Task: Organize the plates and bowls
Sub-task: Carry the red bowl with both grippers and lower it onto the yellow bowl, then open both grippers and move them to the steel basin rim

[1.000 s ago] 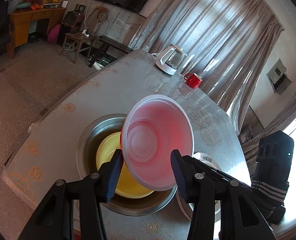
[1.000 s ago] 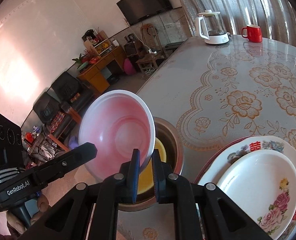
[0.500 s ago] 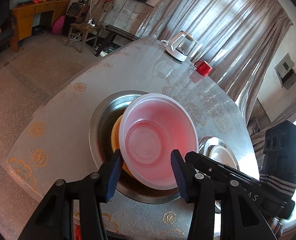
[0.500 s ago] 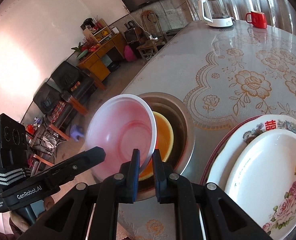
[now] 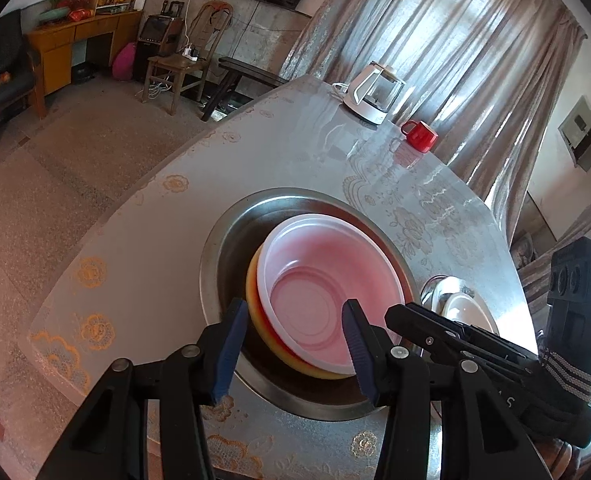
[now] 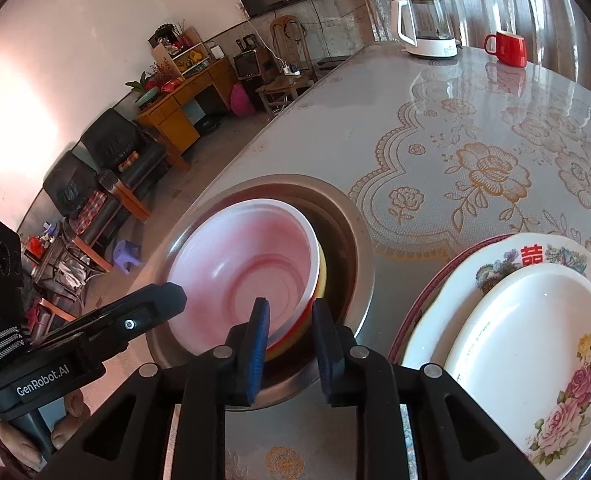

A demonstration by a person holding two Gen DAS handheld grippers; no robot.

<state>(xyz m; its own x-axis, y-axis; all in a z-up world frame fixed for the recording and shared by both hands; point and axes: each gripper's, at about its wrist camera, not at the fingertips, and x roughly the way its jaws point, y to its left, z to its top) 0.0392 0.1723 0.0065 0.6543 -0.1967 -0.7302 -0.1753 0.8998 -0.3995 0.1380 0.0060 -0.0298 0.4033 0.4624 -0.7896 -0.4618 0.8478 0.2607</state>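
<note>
A pink plastic bowl rests nested in a yellow bowl inside a large steel basin on the table. It also shows in the right wrist view, with the yellow bowl under it and the basin around both. My right gripper is open, its fingers astride the pink bowl's near rim. My left gripper is open and empty over the bowl's near edge. A stack of white flowered plates lies to the right.
A white electric kettle and a red mug stand at the far end of the table. The table's edge runs close to the basin's left. Chairs and a wooden desk stand on the floor beyond.
The pink bowl came down from its tilted, held position into the yellow bowl in the basin. My right gripper opened and let go of its rim.
</note>
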